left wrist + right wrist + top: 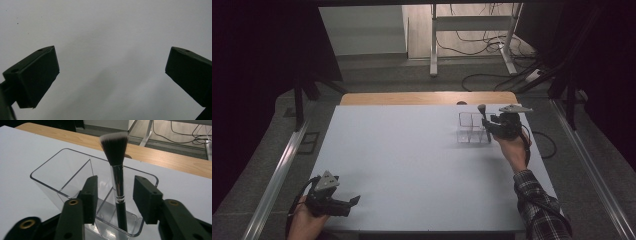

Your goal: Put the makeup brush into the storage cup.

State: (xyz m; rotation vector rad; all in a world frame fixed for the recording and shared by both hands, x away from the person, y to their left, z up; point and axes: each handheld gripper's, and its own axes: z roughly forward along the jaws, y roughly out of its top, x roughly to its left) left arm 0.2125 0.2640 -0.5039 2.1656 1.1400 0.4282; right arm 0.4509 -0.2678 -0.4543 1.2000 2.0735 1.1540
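A clear plastic organizer (pixel 468 128) (pixel 57 167) with several compartments stands at the far right of the white table (pixel 412 160). A makeup brush (pixel 484 119) (pixel 117 157) with a black handle, silver ferrule and dark white-tipped bristles stands bristles-up in one compartment. My right gripper (pixel 486 129) (pixel 115 188) is at the organizer, and its jaws stand apart on either side of the brush handle without pressing it. My left gripper (pixel 354 202) (pixel 112 72) rests open near the table's front left corner over bare white surface.
A strip of wooden tabletop (pixel 427 98) (pixel 160 157) runs along the far edge. Beyond it, on the floor, are a white desk frame (pixel 472 30) and loose cables (pixel 492 45). Metal rails (pixel 277 170) flank the table.
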